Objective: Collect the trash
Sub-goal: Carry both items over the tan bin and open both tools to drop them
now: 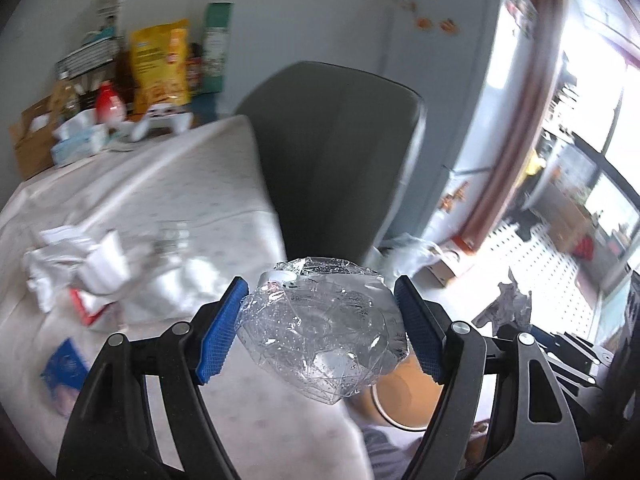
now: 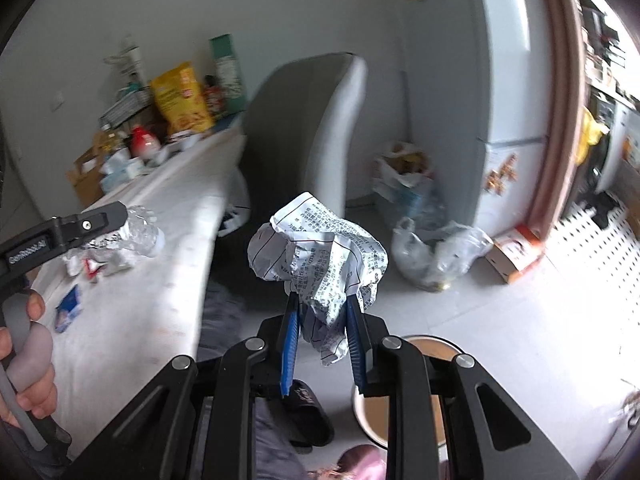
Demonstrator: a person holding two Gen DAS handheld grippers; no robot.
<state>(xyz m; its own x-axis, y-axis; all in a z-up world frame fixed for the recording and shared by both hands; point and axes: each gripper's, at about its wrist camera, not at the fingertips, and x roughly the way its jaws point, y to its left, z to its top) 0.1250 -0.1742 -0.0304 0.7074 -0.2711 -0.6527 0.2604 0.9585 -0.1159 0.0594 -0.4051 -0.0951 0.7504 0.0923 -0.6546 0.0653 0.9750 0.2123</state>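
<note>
You are carrying trash to the round brown bin (image 2: 404,396): your left gripper (image 1: 320,332) is pinching the crushed clear plastic bottle (image 1: 320,336) beside it, your right gripper (image 2: 324,344) is clamping crumpled printed paper (image 2: 320,252) above its rim; next, release over the opening

Far-end groceries (image 1: 160,64) on the table (image 1: 192,184) smeared by motion blur, labels unreadable. Crumpled paper (image 2: 320,256) print too small to read. Brown bin (image 2: 400,412) mostly hidden behind the right gripper (image 2: 322,344); person's hand (image 2: 28,364) cut by the frame edge.
</note>
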